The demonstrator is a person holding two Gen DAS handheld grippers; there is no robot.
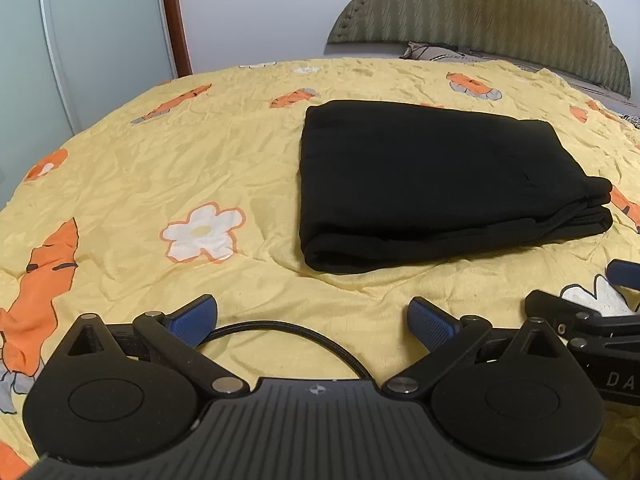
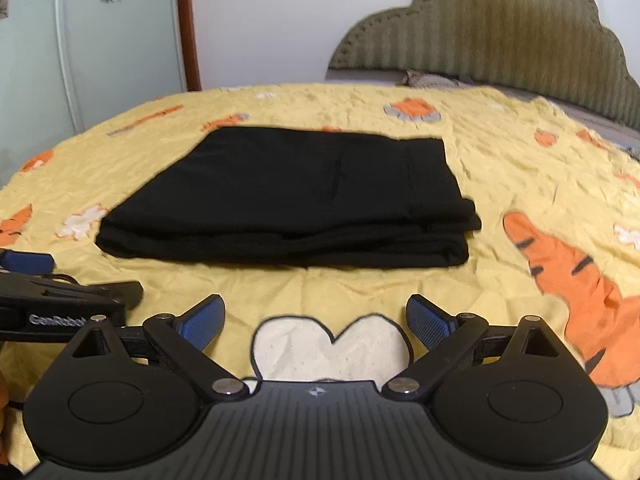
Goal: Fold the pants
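Black pants [image 1: 432,184] lie folded into a thick rectangle on the yellow bedspread [image 1: 200,168]. They also show in the right wrist view [image 2: 296,204], ahead of the fingers. My left gripper [image 1: 312,322] is open and empty, low over the bedspread, short of the pants' near edge and to their left. My right gripper [image 2: 316,322] is open and empty, in front of the pants' near edge. Part of the right gripper shows at the right of the left wrist view [image 1: 584,316]. Part of the left gripper shows at the left of the right wrist view [image 2: 60,300].
The bedspread has orange tiger and white flower prints. An olive padded headboard [image 1: 500,12] and a pillow [image 1: 436,52] stand at the back right. A glass door with a wooden frame [image 1: 104,40] is at the back left. A black cable [image 1: 288,332] loops between my left fingers.
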